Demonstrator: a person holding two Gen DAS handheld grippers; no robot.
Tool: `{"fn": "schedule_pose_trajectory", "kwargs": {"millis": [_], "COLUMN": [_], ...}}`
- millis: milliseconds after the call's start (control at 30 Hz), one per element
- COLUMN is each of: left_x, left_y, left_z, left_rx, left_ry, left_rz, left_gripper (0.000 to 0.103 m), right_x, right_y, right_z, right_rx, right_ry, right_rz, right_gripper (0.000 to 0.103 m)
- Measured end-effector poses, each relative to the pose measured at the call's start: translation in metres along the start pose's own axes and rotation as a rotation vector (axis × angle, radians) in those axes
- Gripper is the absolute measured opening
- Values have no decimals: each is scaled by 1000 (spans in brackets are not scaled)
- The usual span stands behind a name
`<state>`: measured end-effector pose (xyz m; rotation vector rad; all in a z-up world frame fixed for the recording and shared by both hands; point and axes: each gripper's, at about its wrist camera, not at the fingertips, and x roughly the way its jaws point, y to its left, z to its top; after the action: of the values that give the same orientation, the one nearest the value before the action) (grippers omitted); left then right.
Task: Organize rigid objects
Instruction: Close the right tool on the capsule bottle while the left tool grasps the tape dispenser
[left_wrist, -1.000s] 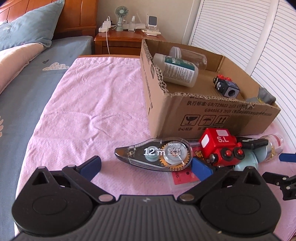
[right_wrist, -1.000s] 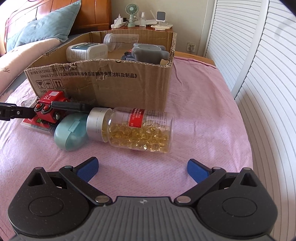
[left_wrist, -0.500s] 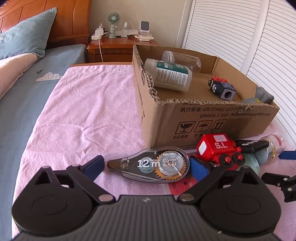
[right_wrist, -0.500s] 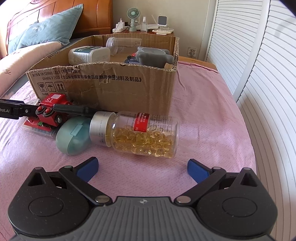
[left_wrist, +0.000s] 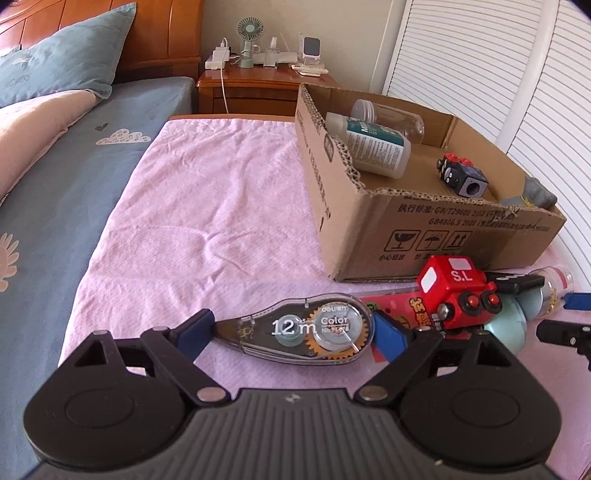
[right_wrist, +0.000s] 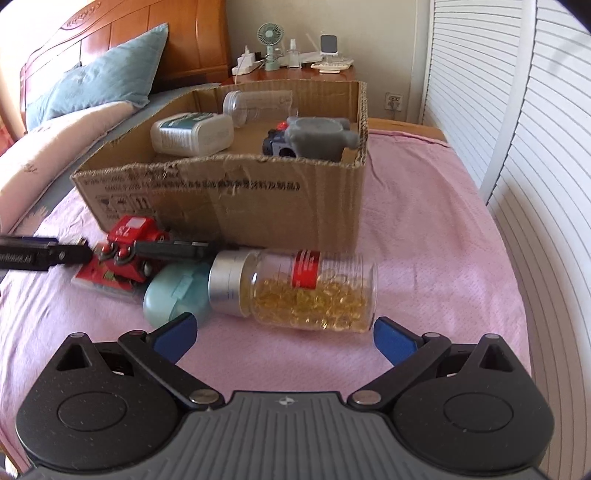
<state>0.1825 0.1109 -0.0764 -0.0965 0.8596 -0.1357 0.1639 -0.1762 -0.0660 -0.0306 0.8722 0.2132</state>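
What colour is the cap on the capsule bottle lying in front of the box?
Silver, on the capsule bottle; it shows best in the right wrist view.

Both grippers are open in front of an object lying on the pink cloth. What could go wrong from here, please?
The capsule bottle is round and lies on its side, so the right gripper may roll it away while closing.

The correction tape nearly fills the left gripper; its right finger may bump the red toy beside it.

The left gripper's arm lies near the right gripper's pile; they might collide.
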Motion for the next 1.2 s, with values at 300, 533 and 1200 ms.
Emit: {"fn": "schedule_pose_trajectory", "kwargs": {"millis": [300,533,1200], "left_x": [-5,-5,-8], "left_y": [1,1,3], "left_z": [-6,-9,-22], "left_rx": [-4,-5,148], "left_ry": [-10,-32,-36], "left_rz": [2,6,34], "left_gripper": [90,91,99], "right_x": [12,14,15], "right_y": [10,4,8], "right_z": [12,12,8], "right_rx": [14,25,-12], "right_ry": [-10,-2,13], "right_rz": [-112,-91,-76], "right_gripper": [103,103,103]}}
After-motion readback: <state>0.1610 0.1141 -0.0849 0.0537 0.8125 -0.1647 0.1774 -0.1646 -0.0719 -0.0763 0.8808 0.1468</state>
